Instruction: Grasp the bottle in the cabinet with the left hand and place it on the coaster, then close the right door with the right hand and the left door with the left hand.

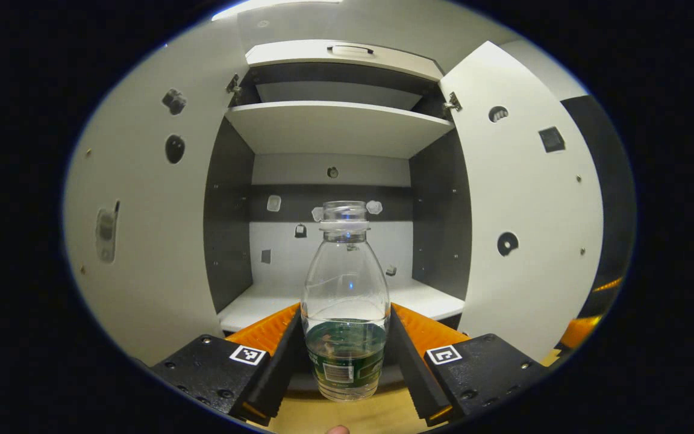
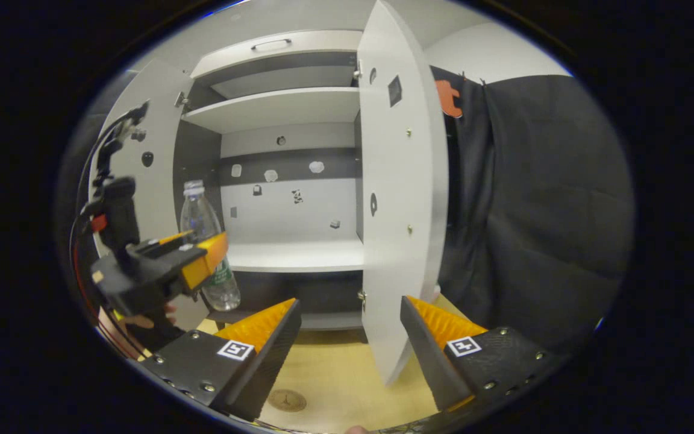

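Left gripper view: left gripper [image 1: 347, 352] fingers clamped on bottle [image 1: 346, 301] low on its body, capless, a little liquid inside; bottle held out in front of cabinet [image 1: 335, 129], above tabletop [image 1: 359, 413]; both doors open. Right gripper view: right gripper [image 2: 350, 337] fingers wide, holding nothing, near right door [image 2: 398, 199] edge; coaster [image 2: 287, 399] on tabletop below. Step in hand looks like carry-to-coaster; next move calls for lowering bottle upright onto coaster, then release.

We noted the clear bottle [image 1: 345, 313], uncapped, upright, out of the cabinet [image 1: 335, 129]; both doors open; coaster [image 2: 287, 399] bare on the tabletop.
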`<state>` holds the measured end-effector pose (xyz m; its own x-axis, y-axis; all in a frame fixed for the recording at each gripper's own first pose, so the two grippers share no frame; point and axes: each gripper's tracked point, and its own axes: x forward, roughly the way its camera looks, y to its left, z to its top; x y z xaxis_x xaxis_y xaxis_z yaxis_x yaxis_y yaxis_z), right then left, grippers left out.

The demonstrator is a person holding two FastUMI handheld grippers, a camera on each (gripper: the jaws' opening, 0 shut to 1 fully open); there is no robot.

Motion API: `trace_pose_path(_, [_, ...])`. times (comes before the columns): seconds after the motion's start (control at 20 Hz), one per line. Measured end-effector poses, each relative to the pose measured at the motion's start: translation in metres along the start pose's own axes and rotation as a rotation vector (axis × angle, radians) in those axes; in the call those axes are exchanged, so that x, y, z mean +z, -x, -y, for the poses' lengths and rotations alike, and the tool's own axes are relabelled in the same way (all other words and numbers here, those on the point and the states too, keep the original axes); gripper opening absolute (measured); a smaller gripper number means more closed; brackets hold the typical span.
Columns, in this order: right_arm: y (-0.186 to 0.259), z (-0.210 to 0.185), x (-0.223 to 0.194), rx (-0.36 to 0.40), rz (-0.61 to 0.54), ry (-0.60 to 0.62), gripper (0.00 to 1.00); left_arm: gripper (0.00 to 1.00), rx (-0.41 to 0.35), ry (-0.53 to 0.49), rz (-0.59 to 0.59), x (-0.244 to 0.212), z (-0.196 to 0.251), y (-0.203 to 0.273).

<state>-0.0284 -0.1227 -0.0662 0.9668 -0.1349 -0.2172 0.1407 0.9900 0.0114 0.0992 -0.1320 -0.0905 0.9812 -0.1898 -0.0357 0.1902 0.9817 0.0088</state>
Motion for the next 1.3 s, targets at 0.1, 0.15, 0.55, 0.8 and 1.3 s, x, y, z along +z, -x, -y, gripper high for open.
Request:
trace_pose_path(0.1, [0.008, 0.008, -0.007, -0.009, -0.012, 0.000, 1.00, 0.82, 0.001, -0.011, -0.029, -0.028, 0.007, 0.020])
trace_pose_path(0.15, [0.011, 0.012, -0.011, -0.013, -0.019, -0.001, 1.00, 0.82, -0.003, -0.016, -0.048, -0.045, 0.013, 0.030])
trace_pose_path(0.55, [0.028, 0.032, -0.057, -0.039, -0.091, 0.002, 1.00, 0.82, -0.031, -0.020, -0.165, -0.169, 0.043, 0.081])
trace_pose_path(0.8, [0.030, 0.041, -0.082, -0.052, -0.138, 0.027, 1.00, 0.82, -0.062, -0.003, -0.193, -0.214, 0.058, 0.089])
trace_pose_path(1.3, [0.034, 0.045, -0.114, -0.035, -0.223, 0.048, 1.00, 0.83, -0.064, 0.025, -0.274, -0.273, 0.072, 0.099])
